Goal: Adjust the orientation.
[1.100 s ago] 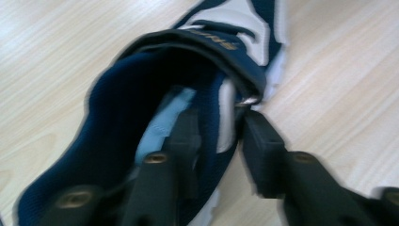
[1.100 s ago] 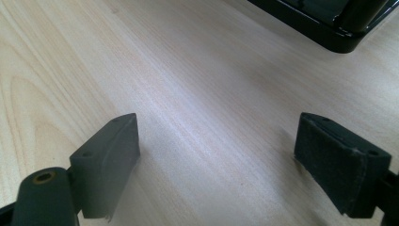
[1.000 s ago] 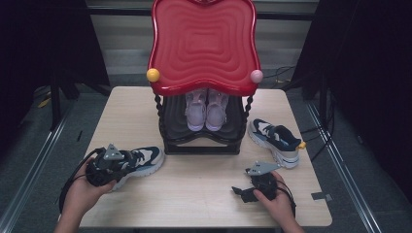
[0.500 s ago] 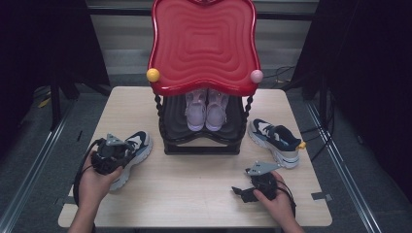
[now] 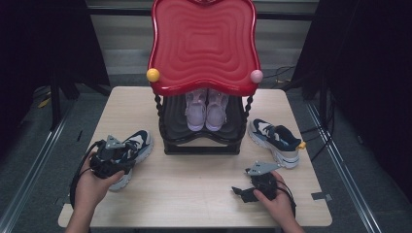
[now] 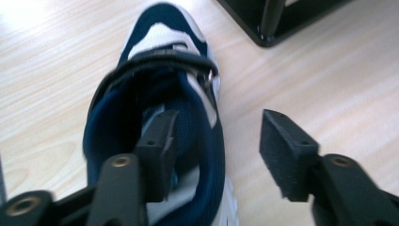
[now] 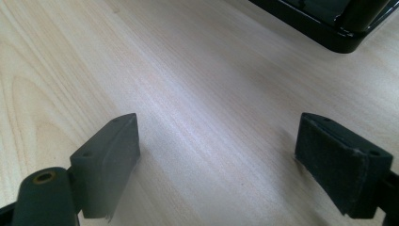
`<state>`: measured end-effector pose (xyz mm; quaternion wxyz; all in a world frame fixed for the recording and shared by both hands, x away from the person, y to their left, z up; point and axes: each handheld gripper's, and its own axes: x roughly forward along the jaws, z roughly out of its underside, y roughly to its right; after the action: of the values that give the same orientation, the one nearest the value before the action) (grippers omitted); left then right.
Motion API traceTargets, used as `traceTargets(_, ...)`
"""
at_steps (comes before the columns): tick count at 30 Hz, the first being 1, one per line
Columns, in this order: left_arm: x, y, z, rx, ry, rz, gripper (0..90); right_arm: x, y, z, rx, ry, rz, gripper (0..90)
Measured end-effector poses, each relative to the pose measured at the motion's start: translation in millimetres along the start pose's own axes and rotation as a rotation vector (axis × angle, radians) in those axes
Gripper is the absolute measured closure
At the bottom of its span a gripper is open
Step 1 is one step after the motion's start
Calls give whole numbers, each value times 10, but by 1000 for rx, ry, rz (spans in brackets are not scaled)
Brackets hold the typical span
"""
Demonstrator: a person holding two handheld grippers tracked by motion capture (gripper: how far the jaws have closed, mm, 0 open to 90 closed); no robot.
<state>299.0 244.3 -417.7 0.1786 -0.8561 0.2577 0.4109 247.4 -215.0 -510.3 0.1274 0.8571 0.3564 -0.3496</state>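
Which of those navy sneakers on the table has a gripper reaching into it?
The navy sneaker at the table's left. The left gripper has one jaw inside its opening and one outside, not yet closed. The other navy sneaker, right of the red rack, lies untouched.

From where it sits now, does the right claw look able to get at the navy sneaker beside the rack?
Probably yes. The right claw is open over bare table, and nothing lies between it and the navy sneaker beside the rack.

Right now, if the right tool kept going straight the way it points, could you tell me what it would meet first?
Probably bare table first, then the black base of the shoe rack further ahead. The right tool is open, nothing between its jaws. Depth is hard to judge, so this is an estimate.
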Motion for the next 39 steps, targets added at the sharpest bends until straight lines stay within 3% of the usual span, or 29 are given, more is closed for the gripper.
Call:
traceTargets(4,-86,-40,60,0,-10,-12,369,1,1,0,-2,1,0,139)
traceTargets(7,-128,-79,117,-3,4,7,378,1,1,0,-3,1,0,140)
traceTargets(8,-131,-77,129,12,2,4,380,0,1,0,-2,1,0,140)
traceTargets(10,-125,-43,135,45,-19,-17,406,1,0,0,1,0,-2,139)
traceTargets(15,-71,-41,122,14,-34,21,584,1,1,0,-1,1,-1,139)
traceTargets(20,-49,52,49,35,-34,27,699,1,1,0,0,0,-3,139)
traceTargets(25,-30,126,-34,30,-32,41,738,1,2,0,0,0,-4,139)
traceTargets(28,-17,201,-73,21,-3,44,765,1,2,0,0,0,-4,139)
traceTargets(37,43,461,-207,43,46,141,772,1,3,0,0,0,-5,139)
traceTargets(39,60,516,-232,64,45,154,771,1,3,0,-1,0,-5,138)
